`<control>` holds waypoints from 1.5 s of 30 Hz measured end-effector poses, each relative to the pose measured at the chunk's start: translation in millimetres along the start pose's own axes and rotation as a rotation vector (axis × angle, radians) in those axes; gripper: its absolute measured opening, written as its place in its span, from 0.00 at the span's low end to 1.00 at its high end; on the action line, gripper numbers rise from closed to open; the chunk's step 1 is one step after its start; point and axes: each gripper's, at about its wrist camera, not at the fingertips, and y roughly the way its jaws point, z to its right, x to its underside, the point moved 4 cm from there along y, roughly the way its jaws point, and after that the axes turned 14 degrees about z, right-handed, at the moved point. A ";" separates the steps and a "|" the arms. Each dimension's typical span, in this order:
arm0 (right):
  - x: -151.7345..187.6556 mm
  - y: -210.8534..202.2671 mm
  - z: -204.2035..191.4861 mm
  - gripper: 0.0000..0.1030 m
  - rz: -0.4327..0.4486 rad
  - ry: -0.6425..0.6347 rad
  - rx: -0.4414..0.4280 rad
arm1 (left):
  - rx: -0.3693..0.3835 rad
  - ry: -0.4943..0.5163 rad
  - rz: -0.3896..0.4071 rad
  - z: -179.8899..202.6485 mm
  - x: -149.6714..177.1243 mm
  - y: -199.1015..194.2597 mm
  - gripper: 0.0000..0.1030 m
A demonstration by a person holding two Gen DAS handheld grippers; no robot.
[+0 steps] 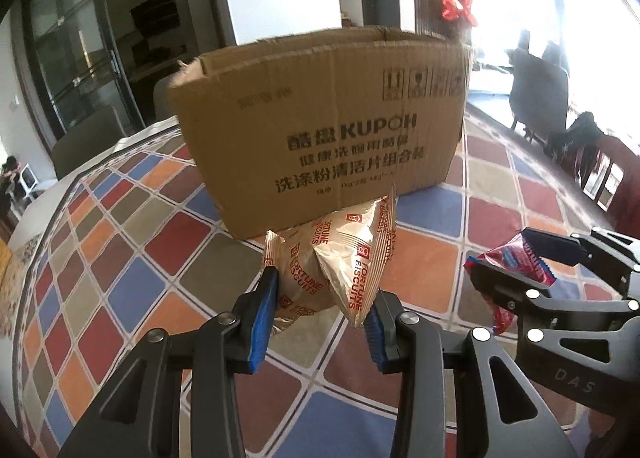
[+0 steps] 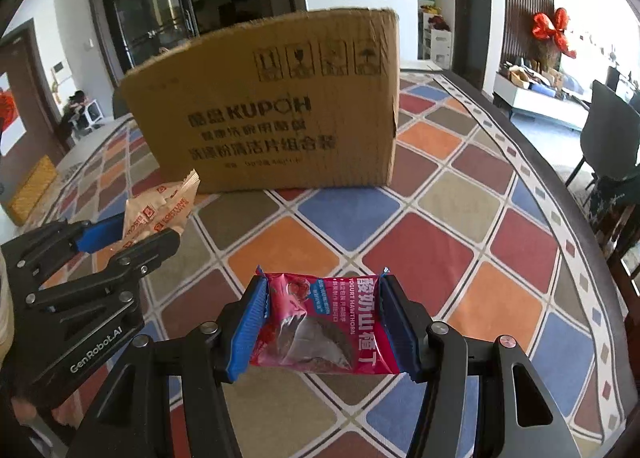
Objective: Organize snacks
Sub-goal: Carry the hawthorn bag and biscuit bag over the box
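- The cardboard box (image 1: 320, 114) stands upright on the checked tablecloth (image 1: 132, 250), open at the top, its printed long face turned toward both grippers; every place below is given from this box.
- Left of the box's near face and in front of it, the left gripper (image 1: 320, 300) has its blue pads (image 1: 264, 310) pressed on a gold Fortune Biscuits packet (image 1: 340, 258). The jaws stand narrowly apart, squeezing the packet's lower half, and the packet's crimped top edge rises toward the bottom edge of the box.
- In the right wrist view that same packet (image 2: 160, 210) sits just in front of the box's left lower corner, clear of the cloth.
- In front of the box's middle, well short of it, the right gripper (image 2: 324, 322) clamps a red yogurt hawthorn packet (image 2: 320, 326) by its two crimped ends. The jaws stand about half apart, the packet stretched flat between the pads, label up.
- Seen from the left wrist, this red packet (image 1: 508, 262) hangs in front of the box's right end.
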 end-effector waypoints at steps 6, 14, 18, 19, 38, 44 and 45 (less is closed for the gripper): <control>-14.8 -13.9 -3.1 0.57 0.052 -0.013 -0.021 | -0.022 -0.041 0.030 -4.1 -13.8 -19.4 0.38; -41.5 -32.1 -4.3 0.57 0.127 -0.029 -0.032 | -0.059 -0.077 0.082 -8.3 -35.2 -40.8 0.38; -55.2 -38.3 -4.6 0.57 0.160 -0.036 -0.038 | -0.064 -0.099 0.105 -10.1 -46.8 -48.9 0.38; -59.3 -40.0 -4.6 0.57 0.171 -0.036 -0.040 | -0.066 -0.104 0.110 -10.9 -50.0 -50.5 0.38; -141.7 -40.9 -0.2 0.57 0.307 -0.016 -0.054 | -0.037 -0.145 0.173 -32.4 -120.3 -45.3 0.38; -167.2 -24.2 -0.7 0.57 0.297 -0.016 -0.072 | -0.018 -0.168 0.145 -42.7 -139.6 -26.4 0.38; -172.0 -20.3 -1.2 0.57 0.295 -0.019 -0.073 | -0.014 -0.175 0.139 -44.6 -143.1 -22.9 0.38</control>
